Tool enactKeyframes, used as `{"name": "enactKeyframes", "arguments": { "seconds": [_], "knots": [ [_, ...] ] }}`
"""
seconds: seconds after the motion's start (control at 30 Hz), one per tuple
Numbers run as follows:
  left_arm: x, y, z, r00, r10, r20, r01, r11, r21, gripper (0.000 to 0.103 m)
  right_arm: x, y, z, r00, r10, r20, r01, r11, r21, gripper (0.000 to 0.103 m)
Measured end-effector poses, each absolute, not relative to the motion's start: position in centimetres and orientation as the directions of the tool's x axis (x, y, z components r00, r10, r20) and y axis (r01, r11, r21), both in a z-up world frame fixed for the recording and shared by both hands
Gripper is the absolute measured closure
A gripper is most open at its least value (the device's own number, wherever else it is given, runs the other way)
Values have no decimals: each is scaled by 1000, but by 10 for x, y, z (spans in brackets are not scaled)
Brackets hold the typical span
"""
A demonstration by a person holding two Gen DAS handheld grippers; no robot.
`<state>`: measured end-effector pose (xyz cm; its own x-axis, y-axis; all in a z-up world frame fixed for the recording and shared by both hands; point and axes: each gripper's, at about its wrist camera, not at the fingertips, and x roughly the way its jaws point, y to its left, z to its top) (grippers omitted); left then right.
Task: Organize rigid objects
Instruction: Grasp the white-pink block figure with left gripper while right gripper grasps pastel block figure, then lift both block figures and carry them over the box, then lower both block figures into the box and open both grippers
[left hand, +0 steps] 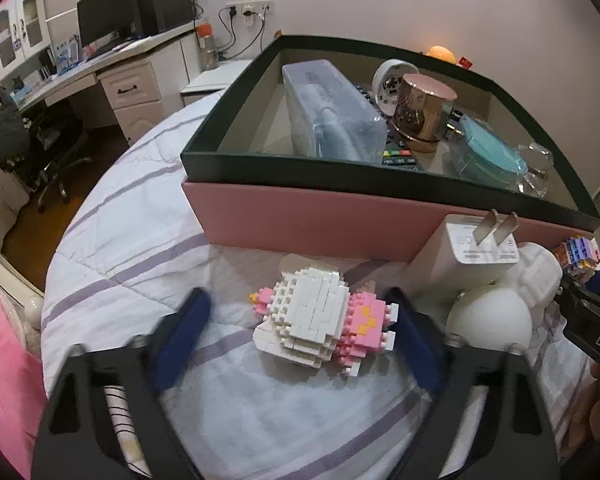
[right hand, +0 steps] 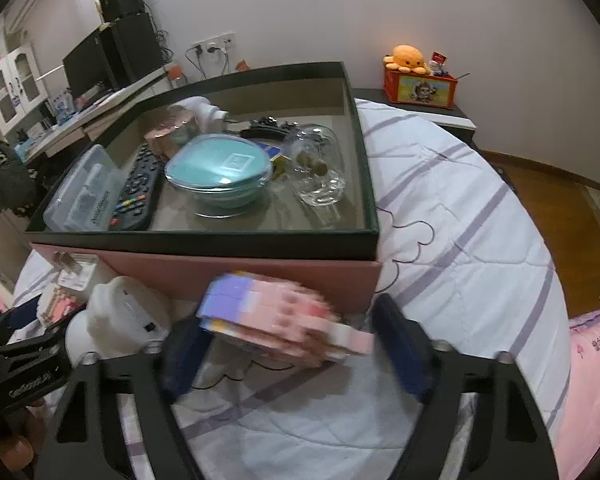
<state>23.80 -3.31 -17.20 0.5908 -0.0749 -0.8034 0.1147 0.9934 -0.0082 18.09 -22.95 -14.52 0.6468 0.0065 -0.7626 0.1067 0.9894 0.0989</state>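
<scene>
A white and pink brick-built figure [left hand: 324, 320] lies on the striped bedspread between the fingers of my left gripper [left hand: 300, 334]. The right finger is at its pink end, and a gap shows on the left side. A blurred pink and lilac brick figure [right hand: 284, 320] lies between the fingers of my right gripper [right hand: 292, 352], its ends close to both pads, with no firm grip visible. Just behind both stands the pink box with a dark green rim [left hand: 320, 224] [right hand: 220, 268]. Its front wall is very near the fingertips.
The box holds a clear case [left hand: 332, 112], a remote [right hand: 136, 192], a gold cup [left hand: 420, 112], a teal-lidded bowl [right hand: 220, 172] and a glass dome [right hand: 320, 168]. A white charger [left hand: 472, 248] and a white round device [left hand: 496, 320] [right hand: 124, 312] lie between the two grippers. Desk and chair stand at left.
</scene>
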Motion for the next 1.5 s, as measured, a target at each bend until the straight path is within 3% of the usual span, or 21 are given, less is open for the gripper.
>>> {"name": "enactKeyframes", "arguments": {
  "seconds": [0.03, 0.07, 0.47, 0.93, 1.27, 1.5],
  "knots": [
    [237, -34, -171, 594, -80, -800, 122, 992, -9, 40, 180, -230, -145, 649, 4, -761, 108, 989, 98, 32],
    [235, -35, -169, 597, -85, -797, 129, 992, -9, 40, 177, -232, -145, 651, 3, -759, 111, 989, 100, 36],
    [197, -28, -150, 621, -141, -771, 149, 987, -60, 40, 142, -237, -124, 686, 37, -726, 95, 986, 140, 36],
    [174, -20, -68, 738, -170, -653, 172, 983, -61, 40, 118, -217, -50, 784, 93, -613, -4, 990, 144, 36],
    [226, -36, -37, 770, -198, -606, 196, 978, -71, 40, 166, -211, -22, 809, 110, -578, -52, 992, 117, 36],
    [299, -67, -53, 735, -210, -645, 218, 974, -69, 40, 246, -224, -33, 772, 90, -629, -37, 995, 96, 36]
  ]
}}
